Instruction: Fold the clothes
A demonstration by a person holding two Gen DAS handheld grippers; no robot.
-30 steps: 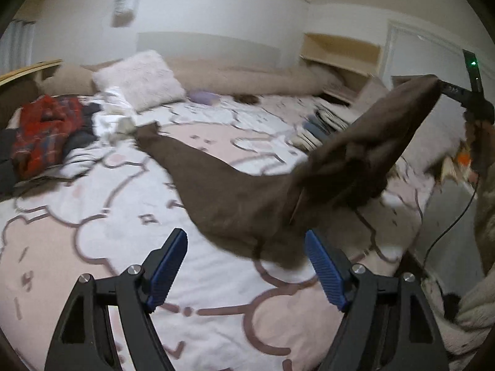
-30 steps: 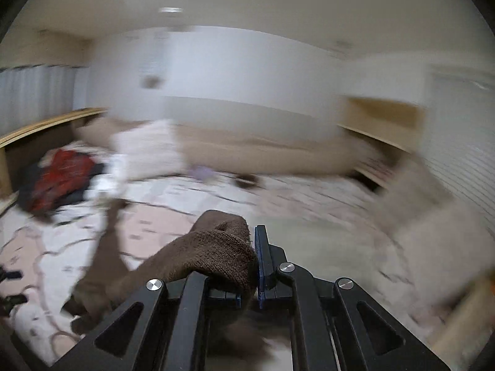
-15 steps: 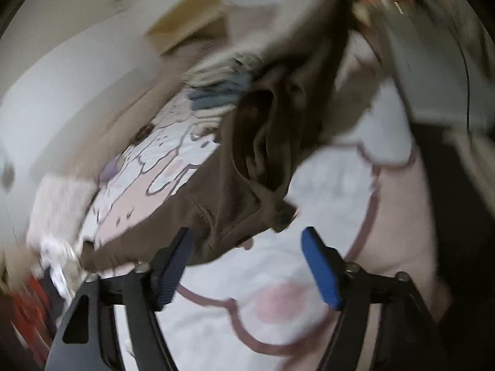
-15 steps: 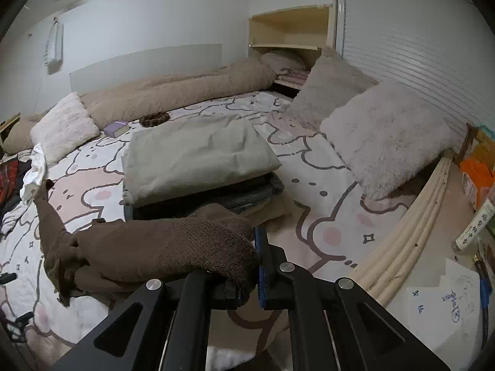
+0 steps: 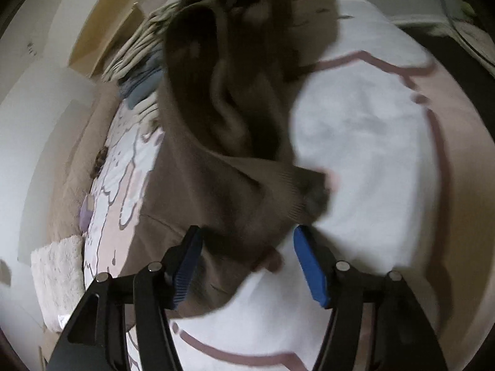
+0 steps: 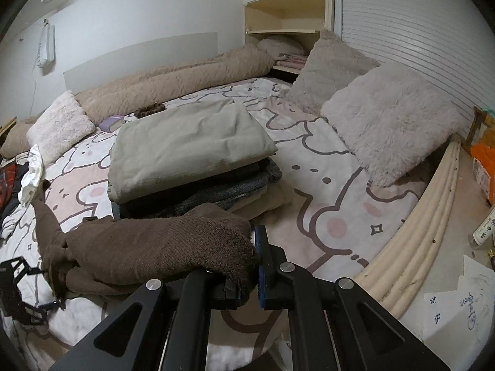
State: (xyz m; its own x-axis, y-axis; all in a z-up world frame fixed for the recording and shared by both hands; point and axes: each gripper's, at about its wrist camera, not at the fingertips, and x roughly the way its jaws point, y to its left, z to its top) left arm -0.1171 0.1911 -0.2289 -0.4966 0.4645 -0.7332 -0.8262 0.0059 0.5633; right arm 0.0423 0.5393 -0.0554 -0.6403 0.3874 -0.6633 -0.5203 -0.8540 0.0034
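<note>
A brown knit garment (image 6: 161, 244) lies stretched and bunched across the white and pink cartoon bed sheet (image 6: 324, 191). My right gripper (image 6: 252, 247) is shut on one thick end of it, low over the sheet near the bed's front edge. In the left wrist view the same brown garment (image 5: 216, 154) fills the middle, blurred. My left gripper (image 5: 247, 235) straddles its ribbed lower edge with the jaws apart. The left pad touches the cloth and the right blue pad (image 5: 309, 266) stands clear of it. That gripper's black frame (image 6: 12, 275) shows at the far left.
A stack of folded clothes (image 6: 185, 148) with a grey-green top sits mid-bed just behind the garment. Fluffy pillows (image 6: 393, 117) line the right side and a rolled beige blanket (image 6: 173, 83) the back. Loose clothes (image 6: 27, 170) lie at the left. The bed's padded rim (image 6: 417, 225) curves at right.
My left gripper has rolled, dropped towards the garment and narrowed its jaws, with the cloth's edge now between the pads. My right gripper came down to the bed still holding the brown end.
</note>
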